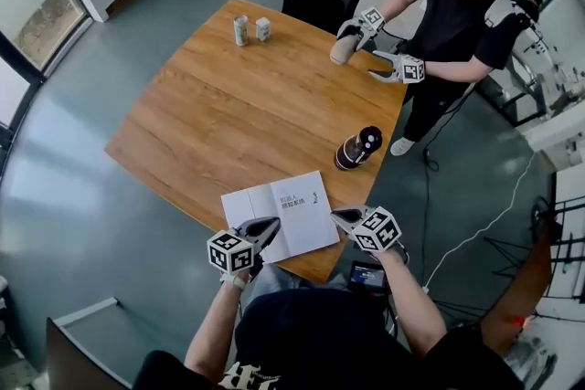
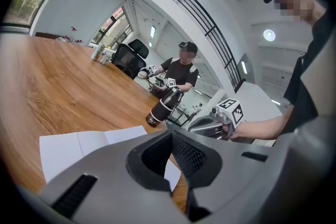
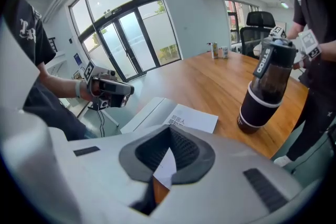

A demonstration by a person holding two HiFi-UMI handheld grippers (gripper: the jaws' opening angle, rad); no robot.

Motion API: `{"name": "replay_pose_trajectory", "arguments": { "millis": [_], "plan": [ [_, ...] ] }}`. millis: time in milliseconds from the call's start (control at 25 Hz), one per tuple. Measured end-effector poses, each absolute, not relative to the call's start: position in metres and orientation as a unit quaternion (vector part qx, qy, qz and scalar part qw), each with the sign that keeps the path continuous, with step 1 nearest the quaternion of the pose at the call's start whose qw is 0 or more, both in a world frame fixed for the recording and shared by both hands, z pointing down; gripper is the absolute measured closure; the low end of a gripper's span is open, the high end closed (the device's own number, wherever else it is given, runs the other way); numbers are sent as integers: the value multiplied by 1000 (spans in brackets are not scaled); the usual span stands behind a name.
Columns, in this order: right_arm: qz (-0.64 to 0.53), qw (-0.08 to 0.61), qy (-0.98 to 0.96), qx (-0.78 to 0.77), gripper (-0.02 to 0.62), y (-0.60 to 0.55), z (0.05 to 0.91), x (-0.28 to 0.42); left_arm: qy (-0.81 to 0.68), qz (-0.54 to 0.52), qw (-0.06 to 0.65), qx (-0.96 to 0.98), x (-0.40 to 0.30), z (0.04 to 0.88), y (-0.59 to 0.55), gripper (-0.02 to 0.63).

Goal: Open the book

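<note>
book [image 1: 279, 213] lies open, flat at the worktop's [image 1: 228, 114] near edge. left hand-held gripper [image 1: 270, 226] clenched over its lower page, right hand-held gripper [image 1: 340, 216] clenched empty beside it. opening looks done.

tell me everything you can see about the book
The book lies open and flat at the near edge of the wooden table, slightly turned. Its pages look plain white paper, with a centre crease and a few dark printed characters on the right page. The left gripper, jaws together, is over its left page, the right gripper, jaws together, at its right edge; contact is unclear.
</note>
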State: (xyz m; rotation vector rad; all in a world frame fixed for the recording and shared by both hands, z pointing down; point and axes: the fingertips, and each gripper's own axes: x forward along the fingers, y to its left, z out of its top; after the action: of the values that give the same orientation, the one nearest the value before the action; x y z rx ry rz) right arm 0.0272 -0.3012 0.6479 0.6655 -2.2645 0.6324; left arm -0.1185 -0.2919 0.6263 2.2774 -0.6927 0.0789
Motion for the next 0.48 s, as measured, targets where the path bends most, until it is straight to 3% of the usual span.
{"name": "replay_pose_trajectory", "arguments": {
  "millis": [480],
  "plan": [
    [222,447,-842,202,606,-307,731,45,-296,97,426,850,-92,700,-285,600]
  ]
}}
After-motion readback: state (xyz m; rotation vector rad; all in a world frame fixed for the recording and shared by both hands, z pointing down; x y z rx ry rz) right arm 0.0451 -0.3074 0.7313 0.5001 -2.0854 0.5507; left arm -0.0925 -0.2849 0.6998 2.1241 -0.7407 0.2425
